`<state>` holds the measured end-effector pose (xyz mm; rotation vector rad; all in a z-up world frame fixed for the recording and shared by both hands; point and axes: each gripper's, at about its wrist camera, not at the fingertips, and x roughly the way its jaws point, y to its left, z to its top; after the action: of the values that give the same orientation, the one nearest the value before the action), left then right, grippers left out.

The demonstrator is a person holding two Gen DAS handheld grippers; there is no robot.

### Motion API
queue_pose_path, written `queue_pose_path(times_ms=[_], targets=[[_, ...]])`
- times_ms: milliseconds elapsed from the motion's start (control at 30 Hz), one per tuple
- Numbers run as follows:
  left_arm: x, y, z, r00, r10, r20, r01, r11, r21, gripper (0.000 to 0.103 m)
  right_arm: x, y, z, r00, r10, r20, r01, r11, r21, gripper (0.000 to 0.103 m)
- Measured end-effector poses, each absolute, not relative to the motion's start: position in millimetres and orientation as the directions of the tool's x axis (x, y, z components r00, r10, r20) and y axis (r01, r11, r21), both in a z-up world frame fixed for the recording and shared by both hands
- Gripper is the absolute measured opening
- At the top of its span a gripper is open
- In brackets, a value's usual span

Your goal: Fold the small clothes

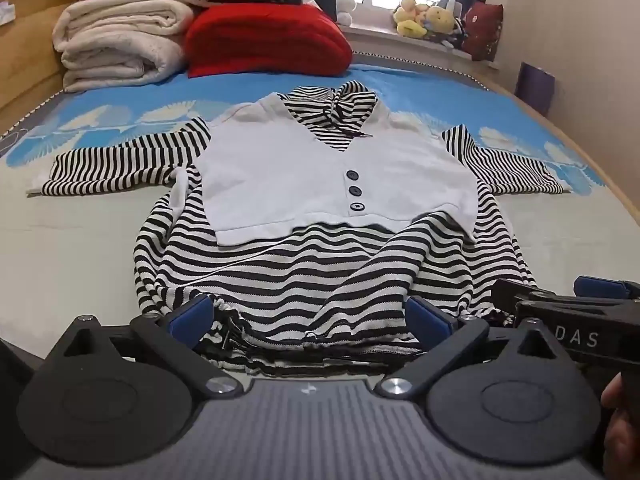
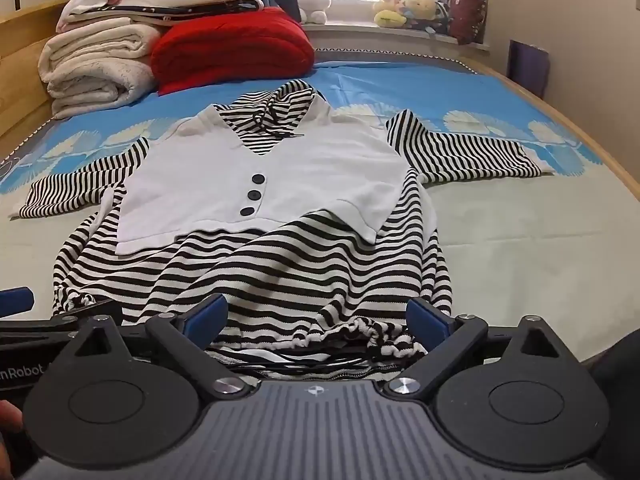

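A small black-and-white striped dress with a white buttoned vest panel (image 1: 320, 184) is laid flat on the bed's pale and blue patterned cover (image 1: 80, 240), sleeves spread to either side, its gathered hem nearest the cameras. The left gripper (image 1: 316, 316) is held with its blue-padded jaws spread wide over the hem; no cloth is pinched between them. The right gripper (image 2: 316, 312) is likewise spread wide above the hem, gripping nothing. On the right gripper's body, seen from the left wrist, the letters "DAS" can be read; on the left gripper's body, seen from the right wrist, "nRobot" is legible. A red knitted cushion (image 1: 268, 40) and folded cream blankets (image 1: 116, 40) are stacked at the far end.
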<state>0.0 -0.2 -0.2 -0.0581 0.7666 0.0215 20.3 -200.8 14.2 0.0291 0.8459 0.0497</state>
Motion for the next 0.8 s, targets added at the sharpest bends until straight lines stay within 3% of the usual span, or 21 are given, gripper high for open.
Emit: queue_pose_path(times_ms=[800], targets=[[1.8, -4.7, -1.6, 0.726, 0.003, -0.688, -0.041, 0.998, -0.038, 0.102, 21.0, -200.6, 10.6, 0.656, 0.054, -0.753, -0.033, 0.999, 0.043, 0.095]])
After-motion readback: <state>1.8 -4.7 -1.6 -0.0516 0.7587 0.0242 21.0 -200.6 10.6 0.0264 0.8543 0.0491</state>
